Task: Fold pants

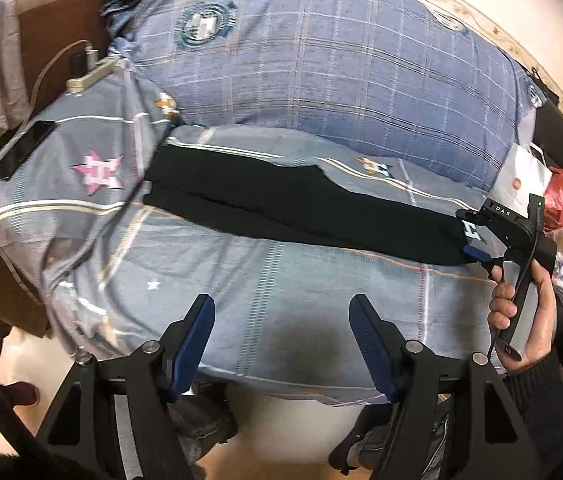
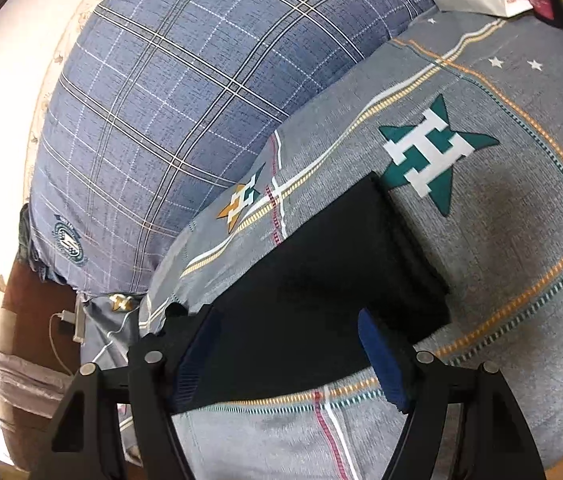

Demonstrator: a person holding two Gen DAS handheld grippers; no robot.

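Lying lengthwise across the bed (image 1: 321, 280), the black pants (image 1: 281, 208) are awaiting an end-to-end fold; the right tool (image 2: 287, 354) is straddling one end, spread, while the left tool (image 1: 281, 344) is hovering spread, needing to grip.

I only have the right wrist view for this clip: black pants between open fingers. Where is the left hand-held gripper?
Observer: The left hand-held gripper is open over bare bedsheet near the bed's front edge, not touching the pants.
Operator: How are the pants laid out overall?
Observer: As one long narrow strip across the bed, from beside the pillow to the right hand-held gripper.
Operator: Anything else near them?
Observer: A dark phone-like device lies on that pillow.
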